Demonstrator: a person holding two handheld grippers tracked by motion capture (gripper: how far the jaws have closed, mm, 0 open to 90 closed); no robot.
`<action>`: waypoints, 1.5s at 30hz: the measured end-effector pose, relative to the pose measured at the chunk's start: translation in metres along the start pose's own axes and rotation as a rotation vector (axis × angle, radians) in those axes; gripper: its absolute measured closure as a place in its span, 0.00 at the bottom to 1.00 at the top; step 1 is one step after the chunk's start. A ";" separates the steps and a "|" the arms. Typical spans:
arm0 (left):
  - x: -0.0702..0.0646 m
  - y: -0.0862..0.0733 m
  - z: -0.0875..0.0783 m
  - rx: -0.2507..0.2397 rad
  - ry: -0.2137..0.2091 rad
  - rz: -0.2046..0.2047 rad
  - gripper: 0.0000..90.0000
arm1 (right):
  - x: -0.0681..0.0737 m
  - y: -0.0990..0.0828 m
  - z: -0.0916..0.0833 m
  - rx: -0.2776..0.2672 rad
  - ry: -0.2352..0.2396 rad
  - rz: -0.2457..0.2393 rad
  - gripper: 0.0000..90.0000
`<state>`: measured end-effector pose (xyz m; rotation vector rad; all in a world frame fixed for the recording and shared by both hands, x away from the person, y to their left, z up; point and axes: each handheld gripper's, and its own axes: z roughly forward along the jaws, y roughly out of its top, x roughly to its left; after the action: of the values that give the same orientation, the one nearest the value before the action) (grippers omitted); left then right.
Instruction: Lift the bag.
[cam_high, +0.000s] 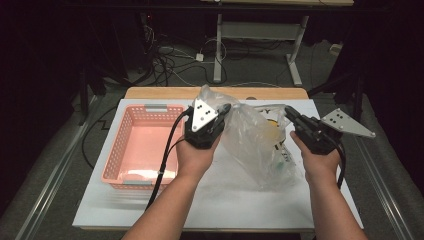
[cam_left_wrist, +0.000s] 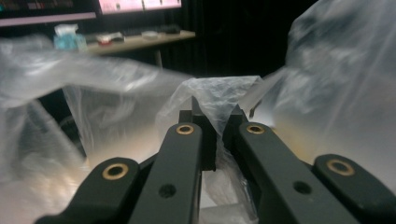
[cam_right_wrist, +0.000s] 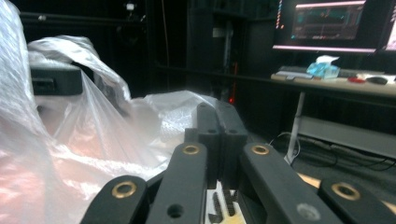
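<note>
- Above tabletop (cam_high: 150, 210): clear plastic bag (cam_high: 250, 145) held up beside pink basket (cam_high: 142, 147); front edge bare.
- Left gripper (cam_high: 226, 107) pinches bag's rim.
- Right gripper (cam_high: 290, 114) clenched at its opposite rim; forearms level.

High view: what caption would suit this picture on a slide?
Two hand-held grippers, left and right, lift a clear plastic bag by its rim beside an empty pink basket.

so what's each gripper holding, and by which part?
Both hold the clear plastic bag: the left gripper pinches a fold of its top edge, the right gripper its opposite top edge.
</note>
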<state>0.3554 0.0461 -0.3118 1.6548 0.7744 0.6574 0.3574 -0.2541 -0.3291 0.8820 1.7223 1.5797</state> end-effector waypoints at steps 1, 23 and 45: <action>0.000 0.006 0.001 -0.008 -0.003 0.004 0.98 | 0.000 0.004 0.001 -0.009 -0.006 0.001 1.00; 0.002 0.068 0.006 -0.149 -0.005 0.021 0.98 | -0.011 0.073 0.006 -0.153 -0.082 -0.028 1.00; -0.020 -0.029 -0.082 -0.082 -0.060 -0.036 0.40 | -0.024 0.015 0.015 0.007 -0.113 -0.021 1.00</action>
<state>0.2765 0.0847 -0.3235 1.5756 0.7234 0.6041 0.3843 -0.2640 -0.3155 0.9352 1.6532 1.4821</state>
